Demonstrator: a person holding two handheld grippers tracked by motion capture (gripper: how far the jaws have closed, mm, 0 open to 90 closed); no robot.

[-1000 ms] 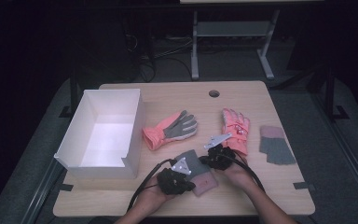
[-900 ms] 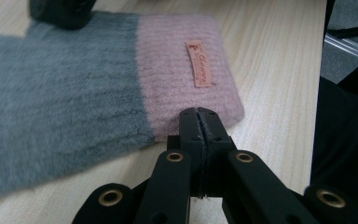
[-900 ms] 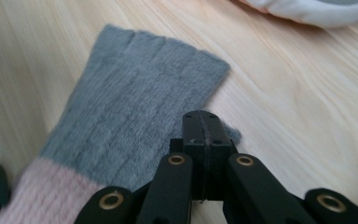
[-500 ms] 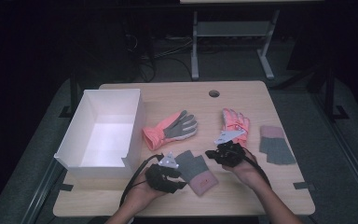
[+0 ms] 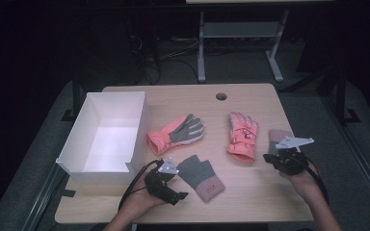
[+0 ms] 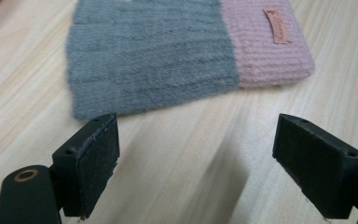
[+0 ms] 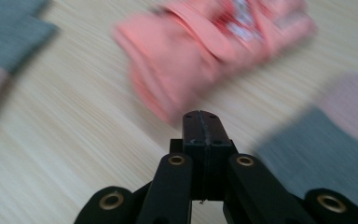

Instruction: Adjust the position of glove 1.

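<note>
On the grey-and-pink knit glove (image 6: 186,51), a small unreadable tag (image 6: 276,25); left claw (image 6: 209,163) wide, right claw (image 7: 200,122) closed, empty.

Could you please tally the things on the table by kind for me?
Coral ski gloves: 2, one palm up and one by the right gripper.
Grey and pink knit gloves: 2, one by the left gripper and one at the right edge.
White box: 1.
Total: 5.
</note>
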